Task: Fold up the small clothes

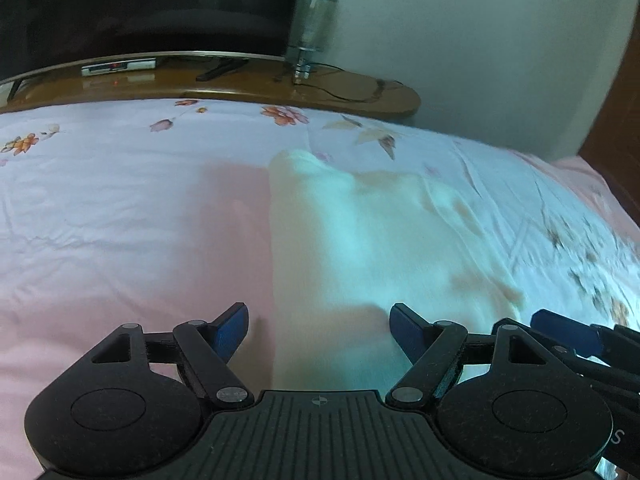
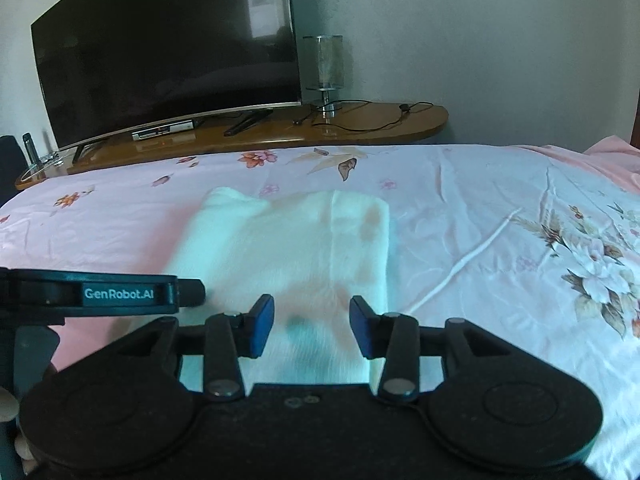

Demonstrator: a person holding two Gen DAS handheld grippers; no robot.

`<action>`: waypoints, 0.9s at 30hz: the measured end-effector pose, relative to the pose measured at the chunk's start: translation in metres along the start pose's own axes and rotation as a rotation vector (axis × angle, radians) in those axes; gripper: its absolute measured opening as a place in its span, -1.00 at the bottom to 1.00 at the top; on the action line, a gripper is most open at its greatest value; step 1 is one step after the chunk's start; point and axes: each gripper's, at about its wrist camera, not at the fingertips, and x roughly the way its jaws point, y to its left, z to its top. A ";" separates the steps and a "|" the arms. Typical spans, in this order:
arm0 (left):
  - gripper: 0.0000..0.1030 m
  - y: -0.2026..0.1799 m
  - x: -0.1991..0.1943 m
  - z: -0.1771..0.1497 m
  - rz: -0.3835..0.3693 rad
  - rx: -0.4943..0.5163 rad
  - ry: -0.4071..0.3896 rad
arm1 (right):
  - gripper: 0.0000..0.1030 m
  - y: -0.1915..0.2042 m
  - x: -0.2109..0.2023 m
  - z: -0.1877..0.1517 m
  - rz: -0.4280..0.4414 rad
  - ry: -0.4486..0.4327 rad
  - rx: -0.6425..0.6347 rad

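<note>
- The garment [image 2: 296, 240], a pale, soft knit, lies on the bed [image 2: 480, 200] as a long folded strip; by the look of it one fold is in, and a crosswise fold remains.
- Left hand-held gripper [image 1: 319, 328]: jaws wide apart, empty, over its near end.
- Right hand-held gripper [image 2: 312, 326]: jaws apart, gripping nothing.
- The bedsheet is pink, floral and lightly creased.

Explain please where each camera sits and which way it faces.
Left wrist: on the left tongs, facing down over the pale garment toward the TV; the right tongs show at right.
Right wrist: on the right tongs, facing the same garment; the left tongs enter from the left.
Shared: garment, floral bedsheet, TV, lamp, wooden shelf.
</note>
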 end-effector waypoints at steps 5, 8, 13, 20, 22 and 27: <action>0.51 -0.007 -0.007 -0.025 -0.013 0.015 0.053 | -0.19 -0.002 -0.014 -0.025 -0.001 0.041 0.013; 0.50 -0.011 -0.007 -0.038 -0.006 0.043 0.061 | -0.20 -0.003 -0.015 -0.041 -0.020 0.083 0.010; 0.50 -0.013 -0.011 -0.038 0.010 0.067 0.079 | -0.13 -0.010 -0.010 -0.048 -0.052 0.130 0.049; 0.50 -0.028 -0.018 -0.046 0.077 0.124 0.076 | -0.02 -0.004 -0.013 -0.057 -0.088 0.146 0.050; 0.50 -0.030 -0.020 -0.046 0.085 0.121 0.084 | 0.00 -0.009 -0.011 -0.053 -0.087 0.168 0.115; 0.51 -0.028 -0.021 -0.048 0.079 0.137 0.077 | -0.01 -0.009 -0.013 -0.053 -0.082 0.185 0.111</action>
